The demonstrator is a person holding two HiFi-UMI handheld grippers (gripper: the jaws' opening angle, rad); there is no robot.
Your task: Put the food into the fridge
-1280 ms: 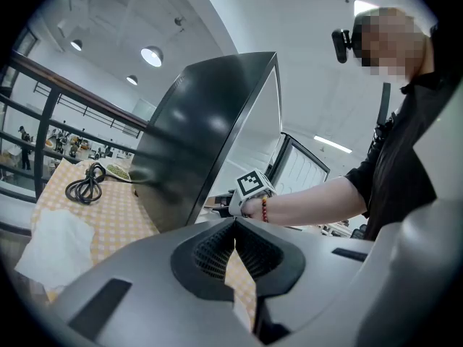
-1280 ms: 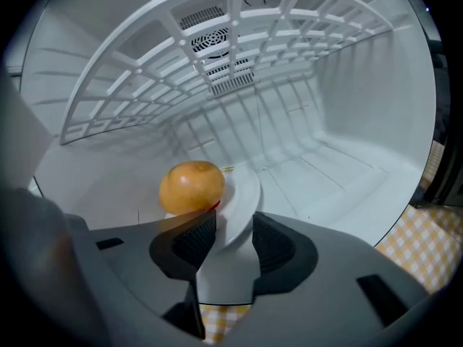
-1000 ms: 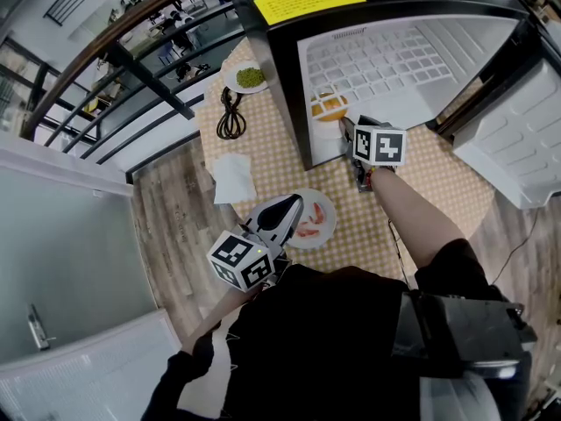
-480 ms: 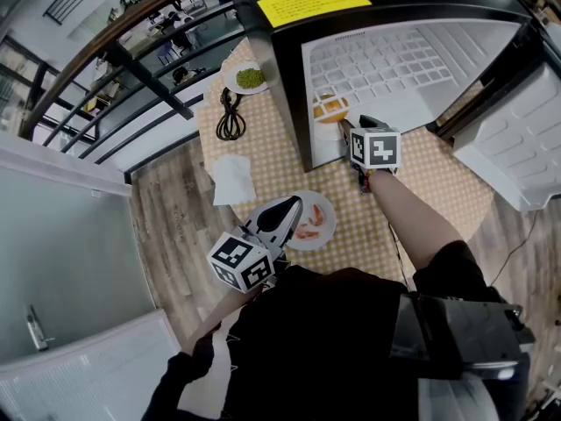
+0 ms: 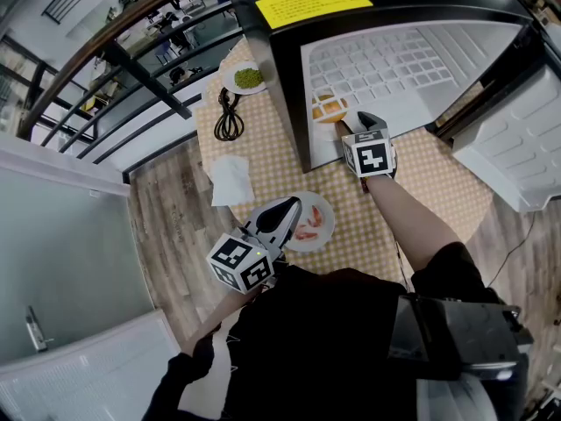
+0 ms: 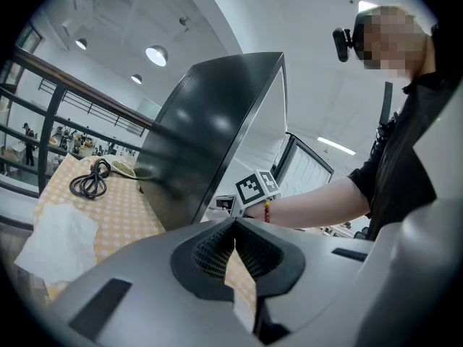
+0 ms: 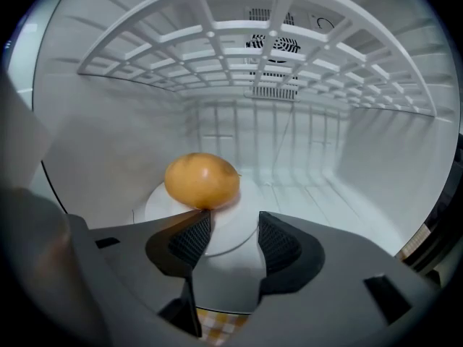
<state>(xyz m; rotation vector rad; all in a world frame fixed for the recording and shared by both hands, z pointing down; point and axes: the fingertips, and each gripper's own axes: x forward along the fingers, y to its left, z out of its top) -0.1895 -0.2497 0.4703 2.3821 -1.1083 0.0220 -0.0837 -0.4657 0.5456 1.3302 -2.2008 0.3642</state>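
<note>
A white plate (image 7: pixel 163 204) with a round orange food (image 7: pixel 202 181) lies on the floor of the open white fridge (image 5: pixel 394 60), near its front left corner. My right gripper (image 7: pixel 233 226) is at the fridge's mouth. Its jaws are opening, with the plate's near rim between them and the pads not pressing on it. In the head view the same gripper (image 5: pixel 349 130) points at that plate (image 5: pixel 329 108). My left gripper (image 5: pixel 294 202) is shut on nothing beside a second plate (image 5: pixel 326 209) of pink-red food on the checked table.
A third plate with green food (image 5: pixel 248 78) and a coiled black cable (image 5: pixel 230 117) lie left of the fridge. A white napkin (image 5: pixel 230 180) hangs at the table's left edge. The fridge door (image 5: pixel 517 139) stands open at the right. A railing runs behind the table.
My right gripper has shifted slightly left and back from the fridge, while the orange food's plate stays inside. The left gripper has not moved.
</note>
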